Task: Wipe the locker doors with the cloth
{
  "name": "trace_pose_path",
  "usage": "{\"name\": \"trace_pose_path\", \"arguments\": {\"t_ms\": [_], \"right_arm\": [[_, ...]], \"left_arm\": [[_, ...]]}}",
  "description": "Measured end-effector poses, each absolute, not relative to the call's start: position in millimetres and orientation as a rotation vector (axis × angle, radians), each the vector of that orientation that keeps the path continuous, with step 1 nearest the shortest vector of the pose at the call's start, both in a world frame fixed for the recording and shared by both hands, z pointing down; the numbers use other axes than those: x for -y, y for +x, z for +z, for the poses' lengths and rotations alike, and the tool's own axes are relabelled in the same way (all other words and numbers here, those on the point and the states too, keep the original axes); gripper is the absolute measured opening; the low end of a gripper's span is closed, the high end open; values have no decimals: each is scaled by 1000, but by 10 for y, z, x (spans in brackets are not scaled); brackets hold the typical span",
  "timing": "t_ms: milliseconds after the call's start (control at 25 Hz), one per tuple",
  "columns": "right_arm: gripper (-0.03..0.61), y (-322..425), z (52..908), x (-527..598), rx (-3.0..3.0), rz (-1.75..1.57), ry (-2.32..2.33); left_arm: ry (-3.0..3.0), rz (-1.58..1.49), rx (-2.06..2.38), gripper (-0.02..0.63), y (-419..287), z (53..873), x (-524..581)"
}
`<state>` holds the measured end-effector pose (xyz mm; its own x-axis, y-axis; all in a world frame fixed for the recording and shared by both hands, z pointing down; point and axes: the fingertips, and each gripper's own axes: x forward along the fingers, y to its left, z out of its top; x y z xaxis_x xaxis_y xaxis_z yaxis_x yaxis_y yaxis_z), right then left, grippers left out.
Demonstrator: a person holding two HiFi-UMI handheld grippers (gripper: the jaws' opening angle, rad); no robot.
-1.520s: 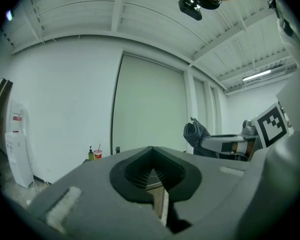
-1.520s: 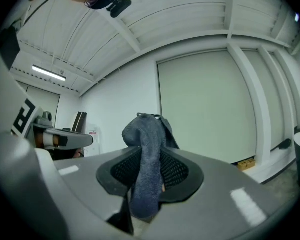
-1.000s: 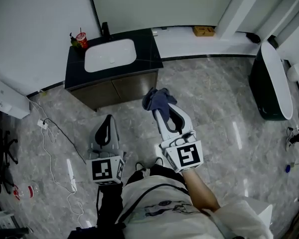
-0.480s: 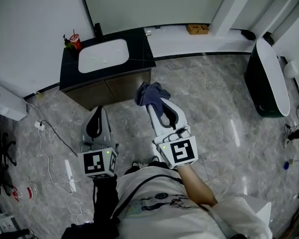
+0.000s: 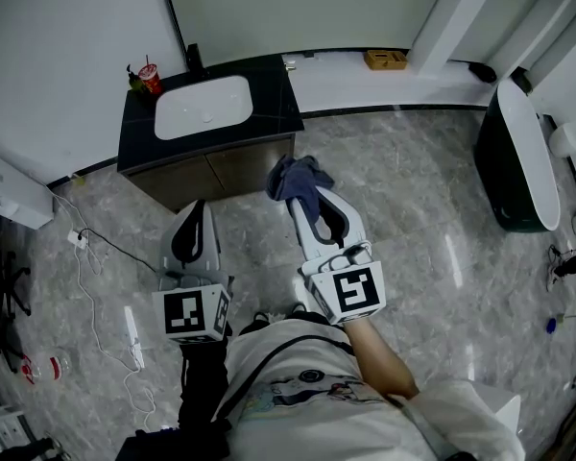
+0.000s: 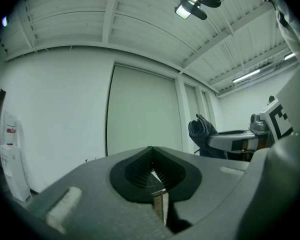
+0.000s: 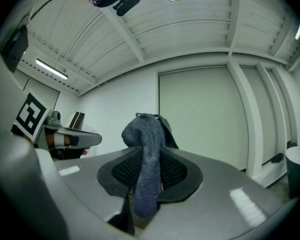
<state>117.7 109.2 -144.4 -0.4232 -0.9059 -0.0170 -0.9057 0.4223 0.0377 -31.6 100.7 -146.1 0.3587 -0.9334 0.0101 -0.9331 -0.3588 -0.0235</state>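
Left tongs (image 5: 196, 211) pressed together and empty; right tongs (image 5: 310, 203) clamped on the cloth (image 5: 296, 178).

Each pair carries a cube with a black-and-white square marker (image 5: 189, 313), which is a pattern, not letters. The red print on the white wall box (image 5: 14, 200) at 9 o'clock and on the red cup (image 5: 156, 75) at 11 o'clock, standing on the black vanity top (image 5: 278, 94), is too small to read. In its own view the left pair's tips meet with nothing between them. The dark blue-grey cloth bunches out past the right pair's tips at 12 o'clock, one fold hanging down through the jaw opening. It is in the air, clear of the vanity's cabinet doors (image 5: 226, 171). Both pairs point level toward the pale green panel (image 5: 298, 8) in the wall.
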Motion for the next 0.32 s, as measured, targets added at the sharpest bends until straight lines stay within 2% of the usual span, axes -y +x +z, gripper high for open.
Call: {"name": "trace_pose_path", "arguments": {"t_ms": [320], "right_arm": [[94, 1169, -1388, -1109, 2636, -49, 1680]], "left_arm": [[-2595, -48, -1750, 2, -272, -1468, -1016]]}}
